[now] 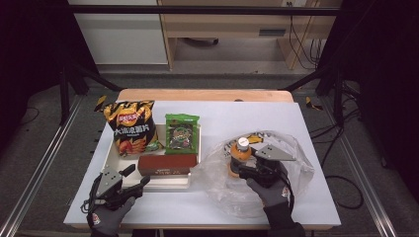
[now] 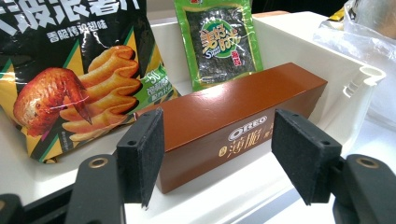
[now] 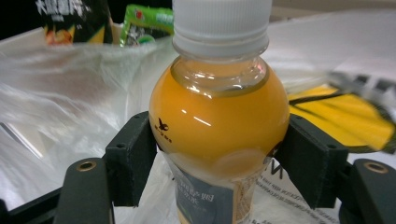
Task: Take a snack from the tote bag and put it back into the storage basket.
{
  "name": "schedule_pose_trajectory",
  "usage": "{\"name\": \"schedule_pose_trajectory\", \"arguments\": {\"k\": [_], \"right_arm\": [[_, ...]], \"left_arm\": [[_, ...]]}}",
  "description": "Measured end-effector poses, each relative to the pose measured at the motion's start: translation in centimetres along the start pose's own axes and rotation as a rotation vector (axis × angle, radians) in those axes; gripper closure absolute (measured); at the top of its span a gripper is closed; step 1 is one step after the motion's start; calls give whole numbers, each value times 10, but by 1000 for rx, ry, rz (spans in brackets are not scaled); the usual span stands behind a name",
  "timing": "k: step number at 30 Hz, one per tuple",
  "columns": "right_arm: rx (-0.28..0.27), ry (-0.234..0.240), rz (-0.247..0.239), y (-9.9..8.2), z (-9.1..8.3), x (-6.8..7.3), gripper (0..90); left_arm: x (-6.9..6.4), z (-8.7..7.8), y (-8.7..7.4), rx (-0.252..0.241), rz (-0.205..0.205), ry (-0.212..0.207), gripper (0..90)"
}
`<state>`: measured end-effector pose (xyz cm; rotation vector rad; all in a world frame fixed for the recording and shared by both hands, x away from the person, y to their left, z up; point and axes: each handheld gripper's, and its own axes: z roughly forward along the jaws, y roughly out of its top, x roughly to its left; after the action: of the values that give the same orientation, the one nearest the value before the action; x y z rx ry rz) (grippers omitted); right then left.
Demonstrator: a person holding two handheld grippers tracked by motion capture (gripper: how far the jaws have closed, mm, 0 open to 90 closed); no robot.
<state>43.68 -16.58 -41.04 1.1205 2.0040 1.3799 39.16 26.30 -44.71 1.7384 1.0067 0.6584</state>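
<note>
An orange juice bottle [image 1: 241, 150] with a white cap stands upright inside a clear plastic bag [image 1: 217, 182] on the right of the table. My right gripper [image 1: 242, 168] is shut on it. In the right gripper view both pads press the bottle [image 3: 219, 112] at its widest part, with the right gripper [image 3: 219, 163] level behind it. My left gripper [image 1: 138, 175] rests open at the tray's near left corner. Its jaws [image 2: 217, 158] stand wide apart, just short of a brown Oreo box [image 2: 224, 107], which nothing touches.
A white tray [image 1: 111, 160] holds a chips bag [image 1: 131, 126], a green seaweed packet [image 1: 181, 131] and the Oreo box [image 1: 167, 164] along its near wall. A blurred yellow-and-black item [image 3: 345, 121] lies in the bag behind the bottle. The white tabletop ends close to my hands.
</note>
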Motion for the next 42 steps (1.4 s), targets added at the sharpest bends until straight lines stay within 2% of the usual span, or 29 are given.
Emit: {"name": "schedule_pose_trajectory", "arguments": {"k": [6, 9, 12, 18, 26, 33, 37, 42], "right_arm": [[-48, 4, -16, 15, -19, 1, 314], [-49, 13, -22, 18, -22, 3, 314], [-17, 13, -33, 12, -15, 6, 314], [70, -17, -45, -11, 2, 2, 312], [31, -5, -38, -19, 0, -1, 305], [10, -29, -29, -19, 5, 0, 259], [12, -26, -22, -18, 11, 0, 292], [14, -28, -22, -18, 11, 1, 303]], "left_arm": [[1, 0, 0, -2, -3, 5, 340], [2, -1, 0, -2, -2, 9, 340], [2, -2, 0, -5, -3, 11, 340], [1, -1, 0, -1, 4, 10, 340], [1, -2, -1, 0, 5, 12, 340], [2, -1, -1, 2, 4, 10, 339], [2, -1, -1, 6, 7, 8, 339], [3, -1, -1, 1, -2, 10, 339]]}}
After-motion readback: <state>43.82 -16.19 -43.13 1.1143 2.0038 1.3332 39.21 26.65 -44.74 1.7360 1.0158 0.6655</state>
